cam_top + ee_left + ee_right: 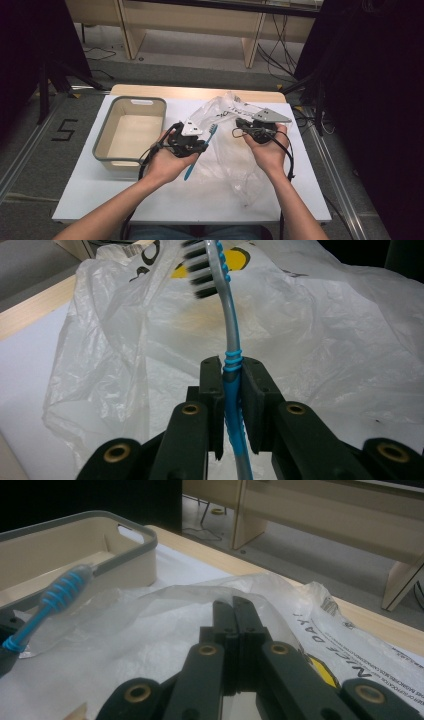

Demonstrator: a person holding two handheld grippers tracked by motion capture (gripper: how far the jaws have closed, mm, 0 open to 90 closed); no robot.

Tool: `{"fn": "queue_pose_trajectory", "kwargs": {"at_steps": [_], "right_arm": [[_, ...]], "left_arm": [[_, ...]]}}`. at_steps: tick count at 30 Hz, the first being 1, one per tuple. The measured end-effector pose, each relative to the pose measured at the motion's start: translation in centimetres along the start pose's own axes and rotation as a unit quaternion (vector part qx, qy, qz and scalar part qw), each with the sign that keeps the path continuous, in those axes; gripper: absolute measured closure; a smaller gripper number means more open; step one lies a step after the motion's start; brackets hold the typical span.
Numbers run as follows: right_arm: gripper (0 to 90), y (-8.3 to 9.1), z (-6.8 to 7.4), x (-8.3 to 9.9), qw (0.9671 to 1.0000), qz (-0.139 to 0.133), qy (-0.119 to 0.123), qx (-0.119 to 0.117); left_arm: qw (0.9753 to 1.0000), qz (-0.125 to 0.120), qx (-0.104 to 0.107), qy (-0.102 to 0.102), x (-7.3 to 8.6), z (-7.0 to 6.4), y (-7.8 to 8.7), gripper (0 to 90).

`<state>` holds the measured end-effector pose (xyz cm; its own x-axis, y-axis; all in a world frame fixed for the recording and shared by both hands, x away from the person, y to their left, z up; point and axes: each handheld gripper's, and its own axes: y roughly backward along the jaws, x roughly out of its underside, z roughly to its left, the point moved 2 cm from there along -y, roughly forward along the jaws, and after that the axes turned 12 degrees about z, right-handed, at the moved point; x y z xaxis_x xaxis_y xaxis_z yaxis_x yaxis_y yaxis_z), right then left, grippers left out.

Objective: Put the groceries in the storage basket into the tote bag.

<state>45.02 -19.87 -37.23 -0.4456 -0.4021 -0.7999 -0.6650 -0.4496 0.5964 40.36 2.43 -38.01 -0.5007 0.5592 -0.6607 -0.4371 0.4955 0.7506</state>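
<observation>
We see two forearms coming in from the bottom of the high view, each hand turned partly palm-up and cupping one gripper above the white tabletop (100, 190). The left gripper (200, 143) sits just right of the tub, and its fingers (212, 385) are pinching one blue toothbrush (231, 390) by the ribbed part of its handle. In the left gripper view the toothbrush rises between the two black fingers, curves slightly, and ends in dark bristles near the top edge, with the bag behind it. In the high view the toothbrush lies on a slant: its head points up and to the right, over the bag's left edge, while the blue handle end sticks out below the left hand. The right gripper (246, 125) is held well apart from the left one, over the middle of the bag, with its grey three-cornered plate on top. In the right gripper view its fingers (234, 617) are pressed together; we cannot tell whether a fold of the thin plastic is caught between them. We count one crumpled translucent plastic bag (235, 165) with black lettering and a yellow mark, spread over the right half of the tabletop, and one beige tub with a grey rim (102, 150) standing at the left, one toothbrush and two grippers.
</observation>
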Motion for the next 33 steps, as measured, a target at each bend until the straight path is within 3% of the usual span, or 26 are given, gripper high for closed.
{"fn": "queue_pose_trajectory", "kwargs": {"at_steps": [9,20,33], "right_arm": [[90.0,0.1,0.1,0.0,1.0,-0.002,0.0,0.001],[90.0,0.2,0.3,-0.2,1.0,-0.004,0.003,-0.002],[90.0,0.5,0.5,-0.5,0.9999,-0.012,0.006,-0.006]], "left_arm": [[0.9999,0.011,0.002,-0.005,0.0,-0.5,-1.0,80.0],[0.9992,0.037,0.012,-0.009,-0.7,-1.2,-3.7,80.0],[0.9982,0.06,-0.003,-0.004,-2.2,-0.4,-7.0,80.0]]}}
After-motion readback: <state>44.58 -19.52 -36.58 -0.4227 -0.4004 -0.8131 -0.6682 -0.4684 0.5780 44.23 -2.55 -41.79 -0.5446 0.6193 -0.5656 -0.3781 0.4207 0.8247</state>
